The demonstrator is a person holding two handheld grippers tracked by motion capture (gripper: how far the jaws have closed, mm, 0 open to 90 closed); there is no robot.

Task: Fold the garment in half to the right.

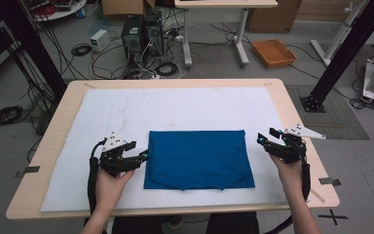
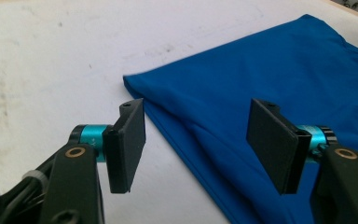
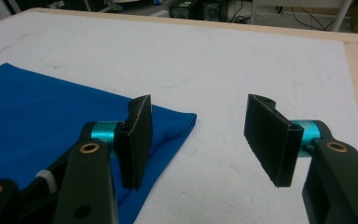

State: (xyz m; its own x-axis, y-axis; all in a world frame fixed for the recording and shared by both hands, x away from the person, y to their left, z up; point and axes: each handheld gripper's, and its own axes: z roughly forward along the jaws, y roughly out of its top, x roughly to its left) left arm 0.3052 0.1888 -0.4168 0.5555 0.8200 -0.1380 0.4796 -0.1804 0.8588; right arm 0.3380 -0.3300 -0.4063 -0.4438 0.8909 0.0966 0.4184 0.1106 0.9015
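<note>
From the high view the whole layout reads at once: a folded blue cloth (image 1: 198, 159) lies on a white mat (image 1: 126, 112) that covers most of a light wooden table (image 1: 292, 105), with the left gripper (image 1: 143, 156) just off the cloth's left edge and the right gripper (image 1: 262, 138) just off its far right corner. Beyond the table that view also takes in a floor strewn with cables, computer towers (image 1: 141, 31) and an orange tray (image 1: 273, 52). The gripper views give what the overhead one cannot: in the left gripper view the cloth (image 2: 279, 84) shows a doubled edge, one layer lying over another, ending in a neat far corner; in the right gripper view the cloth's (image 3: 51, 121) rounded folded corner lies flat on the mat (image 3: 261, 60).

The cloth is a plain, saturated blue, folded to a rectangle, smooth on top, its near edge slightly wavy with a small notch.

The left gripper (image 2: 196, 140) stands wide apart, poised over the cloth's edge, gripping nothing. The right gripper (image 3: 198, 140) is likewise released, one jaw over the cloth corner, the other over bare mat
</note>
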